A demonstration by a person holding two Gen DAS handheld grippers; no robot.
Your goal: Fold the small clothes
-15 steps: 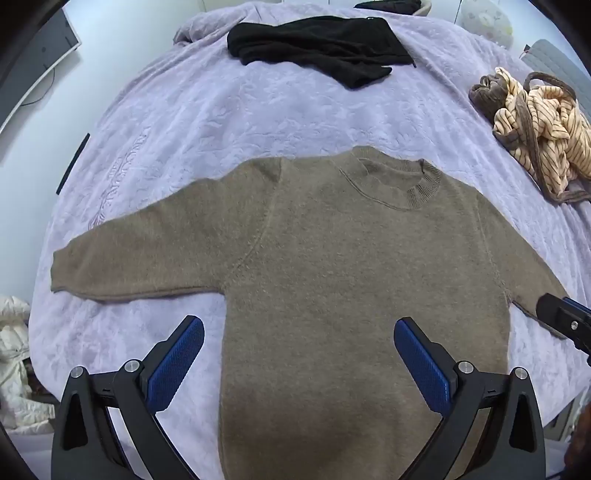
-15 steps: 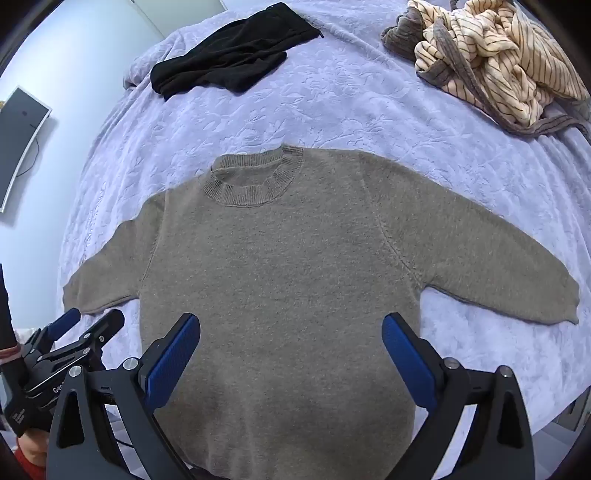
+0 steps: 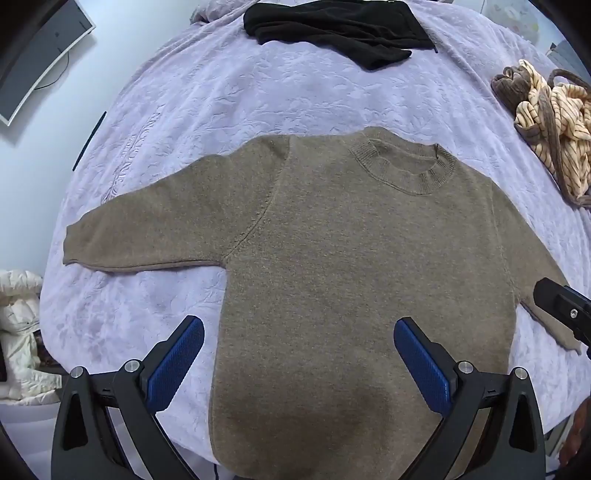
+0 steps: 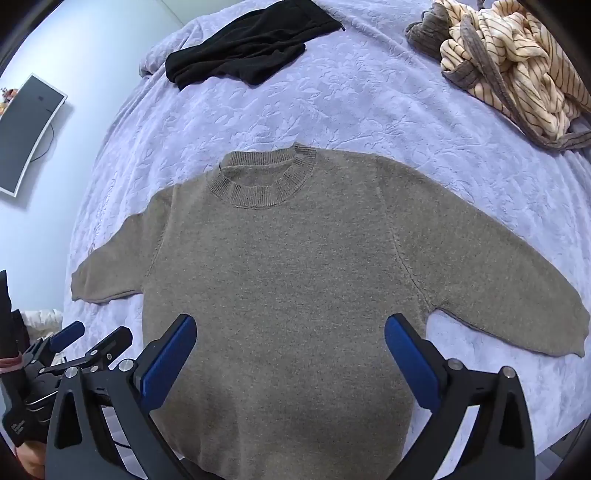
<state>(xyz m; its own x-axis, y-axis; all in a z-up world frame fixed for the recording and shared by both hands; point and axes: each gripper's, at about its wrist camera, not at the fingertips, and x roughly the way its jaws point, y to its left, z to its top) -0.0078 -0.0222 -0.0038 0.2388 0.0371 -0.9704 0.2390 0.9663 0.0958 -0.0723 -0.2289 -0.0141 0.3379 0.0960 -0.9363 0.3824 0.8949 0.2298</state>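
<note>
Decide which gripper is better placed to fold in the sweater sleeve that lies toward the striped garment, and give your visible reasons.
Probably the right gripper. It hangs open over the brown sweater, close to that sleeve; the left gripper sits toward the opposite sleeve.

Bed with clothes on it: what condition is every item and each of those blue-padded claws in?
Taupe knitted sweater: spread flat, sleeves out, unfolded.
Black garment: loosely folded, far side.
Cream striped garment: crumpled heap.
Lavender embossed bedspread: laid smooth.
Left gripper: open, empty.
Right gripper: open, empty.
</note>
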